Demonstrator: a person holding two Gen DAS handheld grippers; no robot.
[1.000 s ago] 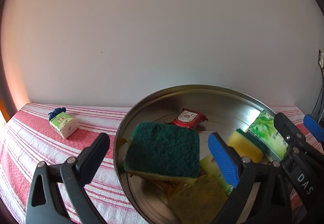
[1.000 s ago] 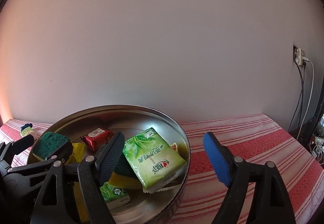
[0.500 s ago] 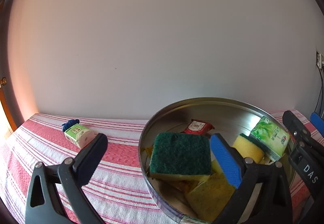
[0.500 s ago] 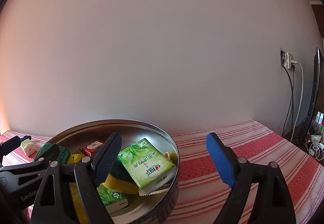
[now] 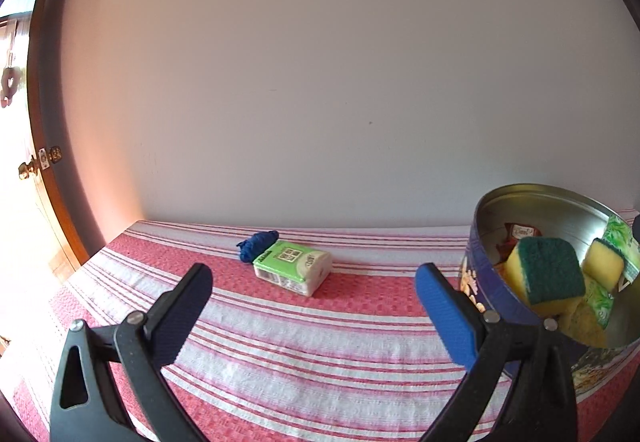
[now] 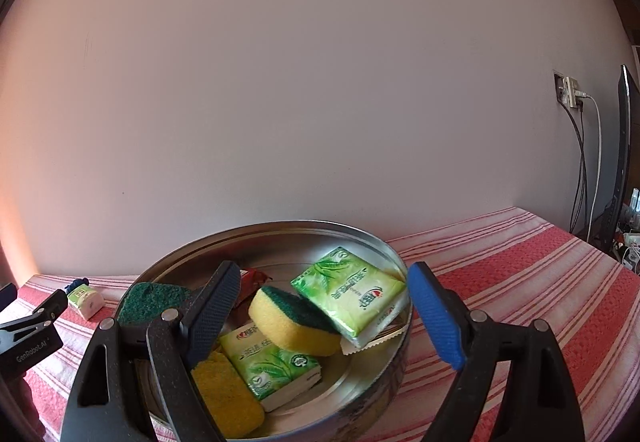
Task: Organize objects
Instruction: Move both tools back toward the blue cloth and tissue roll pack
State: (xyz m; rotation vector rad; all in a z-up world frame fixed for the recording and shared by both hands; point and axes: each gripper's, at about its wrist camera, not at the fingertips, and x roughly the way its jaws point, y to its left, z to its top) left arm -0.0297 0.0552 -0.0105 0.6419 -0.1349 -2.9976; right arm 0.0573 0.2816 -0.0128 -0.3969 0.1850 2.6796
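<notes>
Left wrist view: the left gripper (image 5: 308, 290) stands wide open over the striped tablecloth (image 5: 320, 342), with nothing between its pads. Just beyond its gap lies a small green-and-white tissue pack (image 5: 294, 270), flat on the cloth, its long axis slanting from far left to near right, the white end toward the tin. A blue bundle (image 5: 256, 244) touches its far left corner. At the right edge is the round metal tin (image 5: 480, 226), holding a yellow sponge with a dark green scouring face (image 5: 548, 274), a second such sponge (image 5: 604, 262) and a red packet (image 5: 520, 232).

In the right wrist view the right gripper (image 6: 320, 306) is also wide open and grips nothing; it hangs above the tin (image 6: 280, 230). Inside lie a large green tissue pack (image 6: 352, 294) tilted against the right wall, a sponge (image 6: 292, 322) under its edge, a smaller green pack (image 6: 272, 366), a flat yellow pad (image 6: 228, 398), another sponge (image 6: 154, 298) and the red packet (image 6: 250, 280). The small pack (image 6: 86, 300) sits on the cloth left of the tin, well apart from it.
</notes>
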